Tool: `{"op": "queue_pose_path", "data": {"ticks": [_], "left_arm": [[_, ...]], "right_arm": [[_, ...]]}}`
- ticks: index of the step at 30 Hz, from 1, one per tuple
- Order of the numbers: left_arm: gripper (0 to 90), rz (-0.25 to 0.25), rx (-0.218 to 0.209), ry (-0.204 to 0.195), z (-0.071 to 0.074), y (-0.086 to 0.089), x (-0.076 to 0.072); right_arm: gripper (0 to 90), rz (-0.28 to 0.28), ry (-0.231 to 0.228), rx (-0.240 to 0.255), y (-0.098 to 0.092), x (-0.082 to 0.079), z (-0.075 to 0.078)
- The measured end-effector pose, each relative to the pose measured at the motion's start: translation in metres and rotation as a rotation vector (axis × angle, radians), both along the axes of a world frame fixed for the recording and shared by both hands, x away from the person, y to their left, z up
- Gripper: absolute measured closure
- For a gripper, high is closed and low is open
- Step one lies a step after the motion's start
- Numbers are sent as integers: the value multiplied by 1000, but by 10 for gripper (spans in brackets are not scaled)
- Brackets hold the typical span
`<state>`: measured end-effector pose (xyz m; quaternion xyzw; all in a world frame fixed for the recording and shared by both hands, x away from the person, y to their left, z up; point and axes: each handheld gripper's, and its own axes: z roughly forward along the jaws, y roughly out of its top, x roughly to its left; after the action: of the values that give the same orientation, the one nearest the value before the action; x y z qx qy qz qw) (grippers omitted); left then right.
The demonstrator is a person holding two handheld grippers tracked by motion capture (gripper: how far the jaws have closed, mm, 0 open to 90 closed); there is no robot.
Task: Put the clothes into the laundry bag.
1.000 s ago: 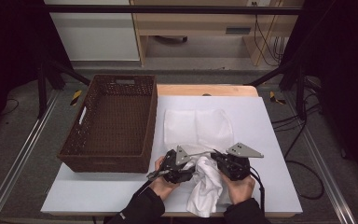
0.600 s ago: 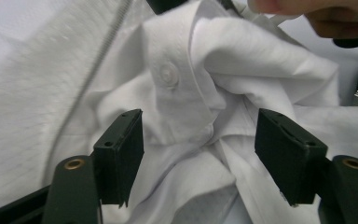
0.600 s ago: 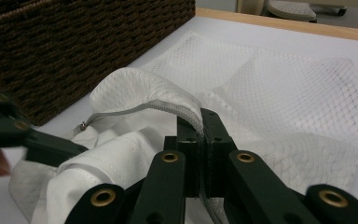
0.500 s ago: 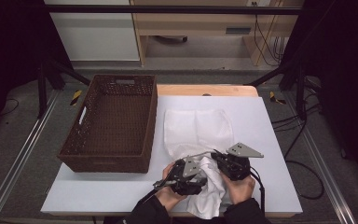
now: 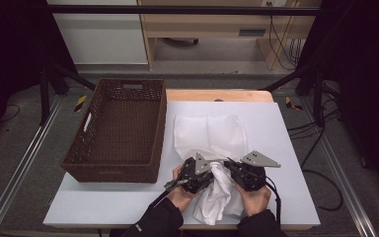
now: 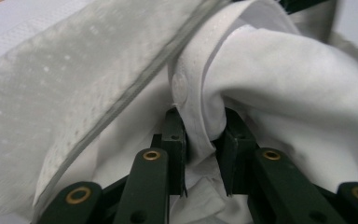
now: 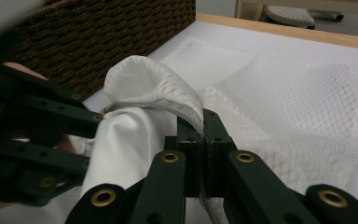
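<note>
Table (image 5: 286, 148), white-topped, carried a brown wicker basket (image 5: 116, 131) at its left and a white mesh laundry bag (image 5: 207, 133) flat at centre, just beside the basket. A white shirt (image 5: 217, 197) lay bunched at the bag's near end, partly over the table's front edge.

Right hand-held gripper (image 7: 204, 140): jaws fully pinched on the mesh bag's zippered rim, holding the mouth lifted.

Left hand-held gripper (image 6: 200, 140): jaws had just been closing, now narrowed around a buttoned strip of the shirt that sat between them; the pads looked to be touching the cloth.

Judged step: feeding shirt into bag mouth.

Risks: left grip took only a thin strip, so the fabric could slip out under pull; the trailing bulk might snag on the rim; the rim might slip from the right pinch and the mouth collapse.
</note>
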<state>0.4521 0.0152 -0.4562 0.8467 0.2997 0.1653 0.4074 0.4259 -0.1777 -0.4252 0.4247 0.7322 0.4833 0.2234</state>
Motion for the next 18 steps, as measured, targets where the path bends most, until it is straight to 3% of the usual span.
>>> {"op": "queue_pose_path", "data": {"ticks": [3,7,9,11,14,18], "left_arm": [[665,11,5,-10,-9,-2,7],[600,11,-2,-25,-9,-1,8],[549,3,-25,-4,-8,3,7],[467,-21,-57,5,-3,9,1],[353,-62,-59,-17,9,20,-16],[283,-99,-72,-35,19,28,-36]], "right_arm": [[878,3,-8,5,-1,-2,3],[878,13,-9,7,0,-2,3],[877,13,-2,6,1,-2,2],[877,11,-1,5,0,-1,2],[877,1,1,6,-3,-1,1],[877,-2,2,4,-4,-1,1]]}}
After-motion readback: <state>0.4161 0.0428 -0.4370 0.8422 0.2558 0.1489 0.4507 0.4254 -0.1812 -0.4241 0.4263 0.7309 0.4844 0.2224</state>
